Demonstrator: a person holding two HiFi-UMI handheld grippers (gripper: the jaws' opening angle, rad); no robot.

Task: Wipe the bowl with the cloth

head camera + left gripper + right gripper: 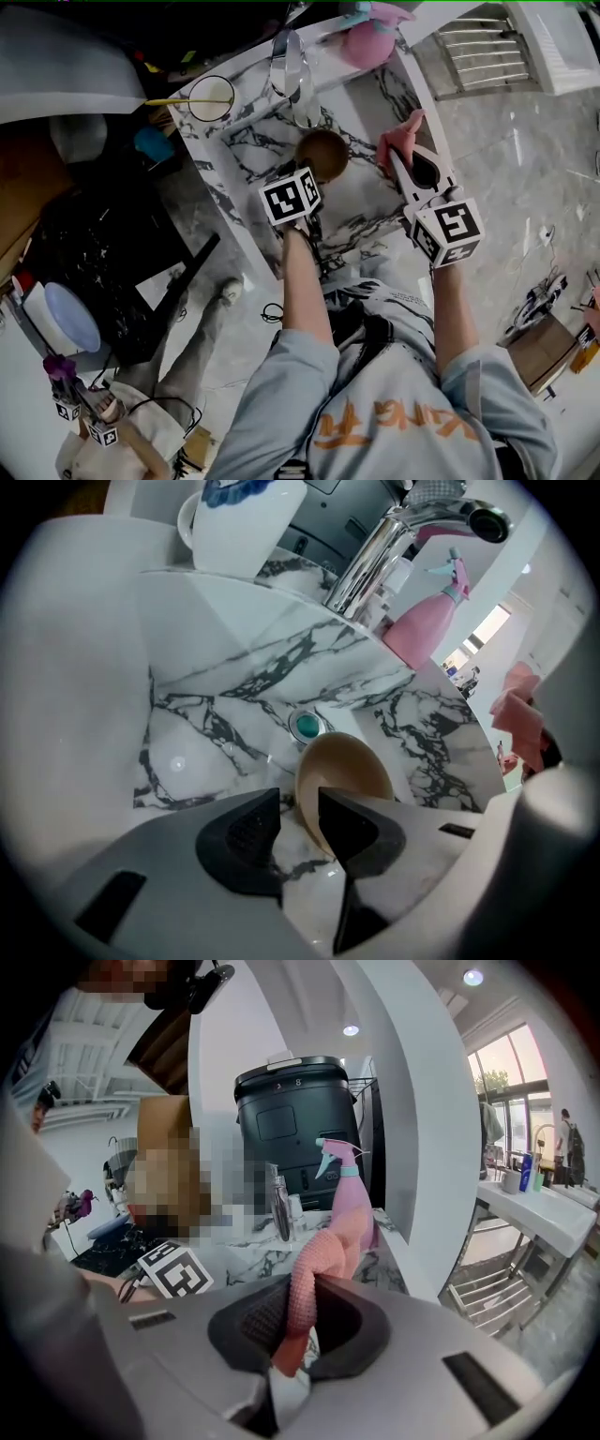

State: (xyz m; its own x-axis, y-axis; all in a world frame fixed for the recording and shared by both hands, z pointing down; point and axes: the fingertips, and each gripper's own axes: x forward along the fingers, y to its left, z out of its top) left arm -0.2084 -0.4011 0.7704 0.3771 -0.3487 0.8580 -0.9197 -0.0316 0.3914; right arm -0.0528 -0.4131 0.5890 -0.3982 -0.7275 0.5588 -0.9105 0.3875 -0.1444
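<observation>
A tan bowl [322, 155] lies tilted on its side in the marble sink [246, 155], near the drain [307, 726]. My left gripper [315, 187] reaches down to it. In the left gripper view the bowl [349, 764] has its near rim in the gap of the left gripper [298, 805], whose jaws stand apart and do not press on it. My right gripper [401, 161] hovers to the right over the counter, shut on a pink cloth [399, 137]. The right gripper view shows that cloth [323, 1258] pinched in the right gripper [302, 1314] and sticking up.
A chrome faucet [291, 67] arches over the back of the sink, with a pink spray bottle [371, 41] behind it. A white cup [211, 97] stands on the left rim. A metal rack [487, 52] is at upper right. Another person stands at lower left.
</observation>
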